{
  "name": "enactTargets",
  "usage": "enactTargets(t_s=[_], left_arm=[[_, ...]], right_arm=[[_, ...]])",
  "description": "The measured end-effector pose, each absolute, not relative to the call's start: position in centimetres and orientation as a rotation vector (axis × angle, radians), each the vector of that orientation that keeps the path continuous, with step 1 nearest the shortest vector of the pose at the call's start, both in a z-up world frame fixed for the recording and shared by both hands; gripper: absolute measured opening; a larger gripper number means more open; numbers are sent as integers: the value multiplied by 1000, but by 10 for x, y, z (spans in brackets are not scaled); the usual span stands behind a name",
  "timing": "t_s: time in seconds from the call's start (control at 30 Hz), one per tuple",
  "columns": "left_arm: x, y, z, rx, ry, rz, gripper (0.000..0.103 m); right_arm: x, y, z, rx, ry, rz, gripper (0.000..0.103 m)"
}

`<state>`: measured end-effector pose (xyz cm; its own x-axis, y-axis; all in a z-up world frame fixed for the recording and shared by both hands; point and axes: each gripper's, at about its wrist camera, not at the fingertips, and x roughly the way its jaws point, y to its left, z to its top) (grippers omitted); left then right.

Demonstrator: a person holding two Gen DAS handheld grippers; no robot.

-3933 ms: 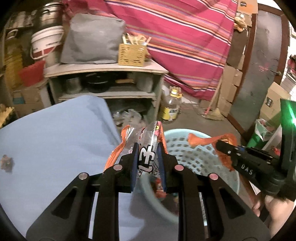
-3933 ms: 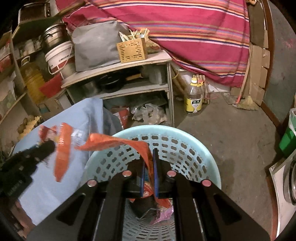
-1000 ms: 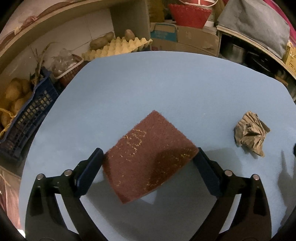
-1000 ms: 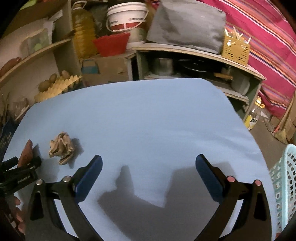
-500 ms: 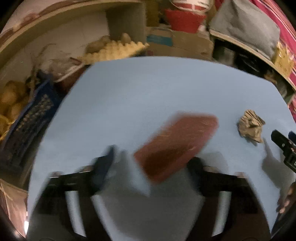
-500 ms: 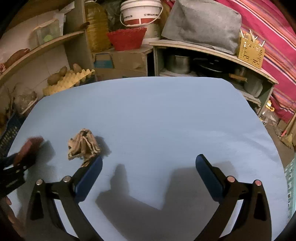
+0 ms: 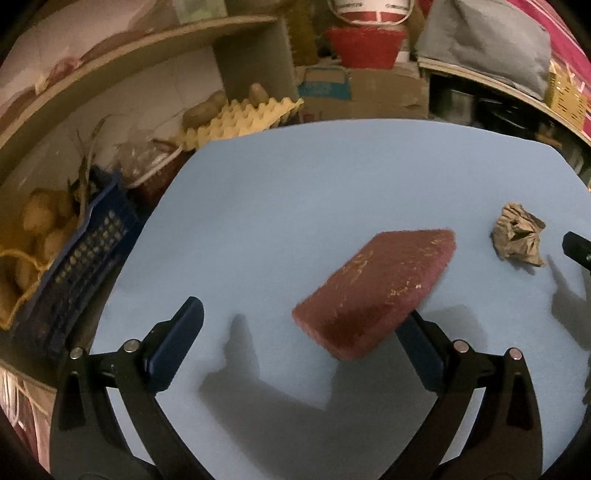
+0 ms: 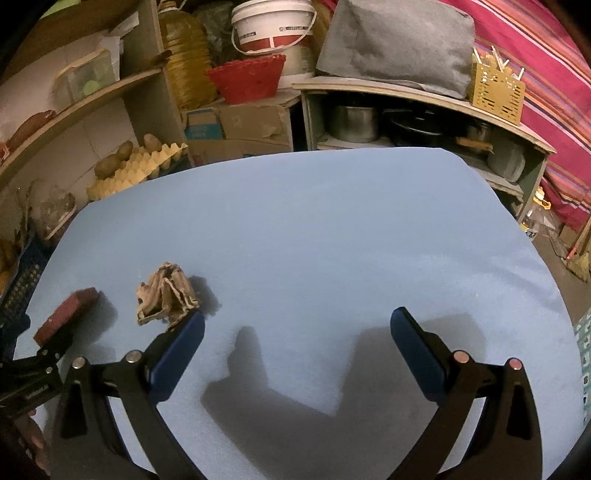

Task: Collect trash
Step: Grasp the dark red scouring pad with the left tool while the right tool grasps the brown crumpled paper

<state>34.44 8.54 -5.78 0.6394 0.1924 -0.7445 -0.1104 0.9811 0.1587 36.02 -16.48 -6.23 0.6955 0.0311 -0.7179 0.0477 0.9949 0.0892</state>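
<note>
A dark red scouring pad [image 7: 376, 288] lies tilted on the blue table [image 7: 295, 192], resting against the right finger [image 7: 424, 354] of my left gripper [image 7: 303, 343], which is open wide. The pad also shows at the left of the right wrist view [image 8: 68, 314]. A crumpled brown paper ball [image 7: 517, 240] lies on the table to the pad's right. In the right wrist view the paper ball [image 8: 166, 293] lies just beyond the left fingertip [image 8: 184, 339] of my right gripper [image 8: 295, 339], which is open and empty.
Left of the table stand a blue crate of potatoes [image 7: 55, 251] and a yellow egg tray [image 7: 236, 118]. Behind it are shelves with pots [image 8: 354, 118], a red basket [image 8: 247, 77] and a white bucket [image 8: 273, 26]. A light blue laundry basket rim [image 8: 583, 350] shows at the far right.
The pad has shifted from between the left gripper's fingers to its right finger and now sits tilted. The right gripper has moved closer to the paper ball.
</note>
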Motion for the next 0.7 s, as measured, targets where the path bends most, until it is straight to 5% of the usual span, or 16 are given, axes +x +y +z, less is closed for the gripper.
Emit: enactTargets(t_s=[0.13,0.23,0.37,0.7], left_arm=[[339,82,-49,110,804,116,95],[335,77,-44,98,781,66,82],[337,71,-46,83,810,4,39],[340,86,-35,14,797,22,14]], right_arm=[[360,-162,-63,96,806,-2,98],[360,-163,-64,100,807,-1,98],[359,-163,-65,104,810,-4,98],[351,-144,-60,74,800,44,98]])
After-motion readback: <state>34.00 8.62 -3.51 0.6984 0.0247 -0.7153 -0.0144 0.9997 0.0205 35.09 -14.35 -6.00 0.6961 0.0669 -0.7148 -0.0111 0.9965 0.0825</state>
